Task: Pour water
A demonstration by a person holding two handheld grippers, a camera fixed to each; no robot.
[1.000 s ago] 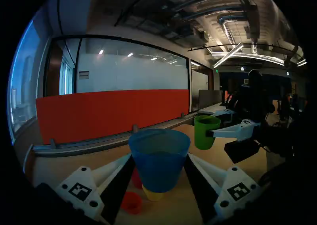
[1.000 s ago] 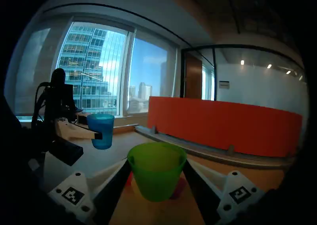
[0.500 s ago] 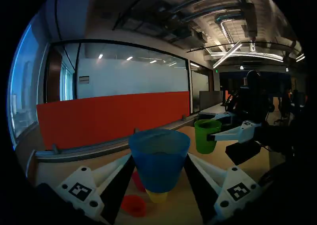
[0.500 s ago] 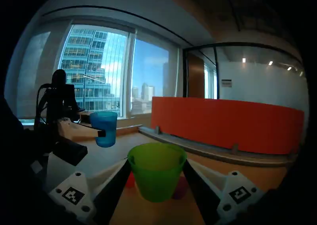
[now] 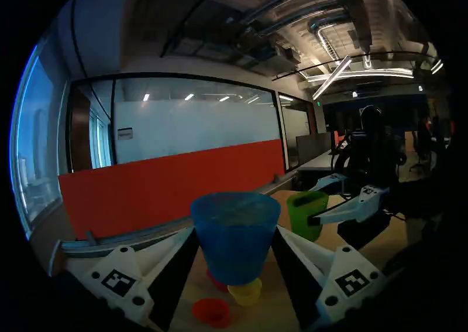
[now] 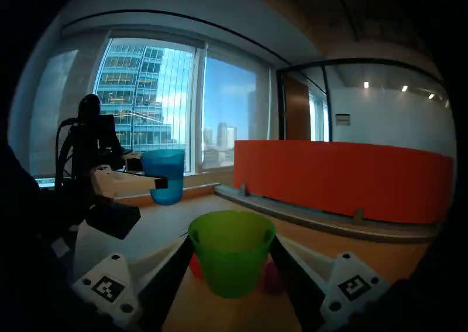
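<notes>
Left tool (image 5: 234,233): my fingers clamp the blue cup (image 5: 234,247), held above the counter (image 5: 275,311).
Right tool (image 6: 231,245): clamped on the green cup (image 6: 231,259), also aloft.
Handling: light, thin plastic, probably slippery; I grip mid-wall, gently.
Change: the cups are nearer each other than a second ago.

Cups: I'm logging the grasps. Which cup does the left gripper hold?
The blue cup, clamped between the left gripper's fingers. The green cup sits in the right gripper; a red cup and a yellow cup stand on the table.
</notes>
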